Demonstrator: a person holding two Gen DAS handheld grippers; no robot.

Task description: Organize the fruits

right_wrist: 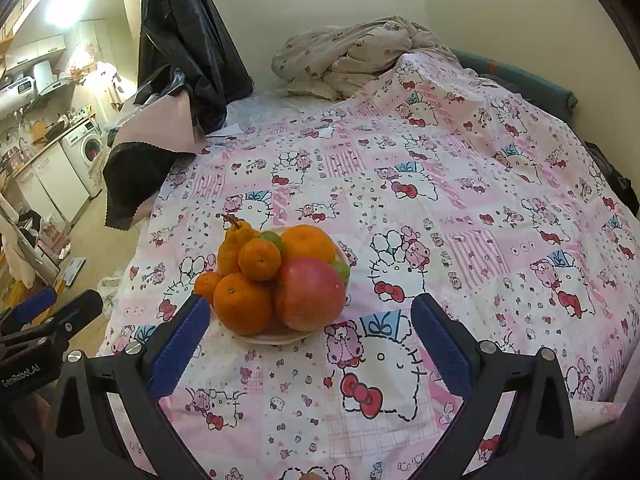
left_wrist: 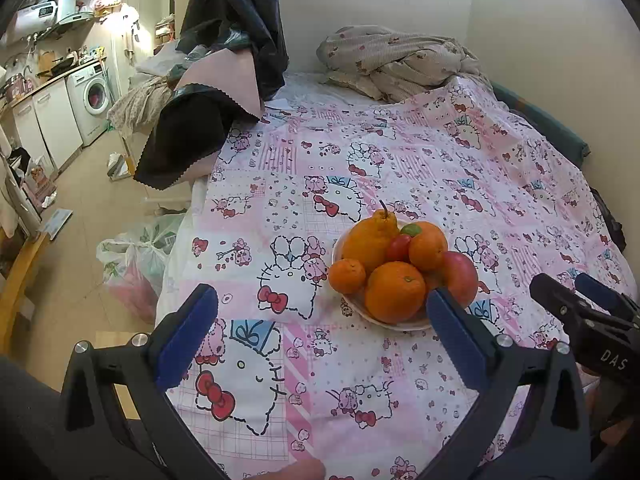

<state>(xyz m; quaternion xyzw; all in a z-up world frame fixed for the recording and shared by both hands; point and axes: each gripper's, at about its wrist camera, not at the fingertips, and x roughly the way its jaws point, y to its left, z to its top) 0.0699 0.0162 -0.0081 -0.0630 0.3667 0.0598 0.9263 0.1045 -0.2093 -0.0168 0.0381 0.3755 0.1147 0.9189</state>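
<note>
Both tongs hang spread wide and empty over the bed, left tongs [left_wrist: 322, 322] and right tongs [right_wrist: 310, 332]. Fruit's heaped on a plate [right_wrist: 276, 337] just ahead; right looks nearer, pile dead center between its tips, apple [right_wrist: 310, 294] facing it.

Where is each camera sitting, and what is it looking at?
Left wrist view: sits on the left gripper, looking forward over the bed at the fruit plate; its own open gripper shows, and the right gripper pokes in at the right edge.
Right wrist view: sits on the right gripper, facing the same plate; its open gripper shows, and the left gripper at the left edge.
Both share the plate, bed and kitchen.
</note>
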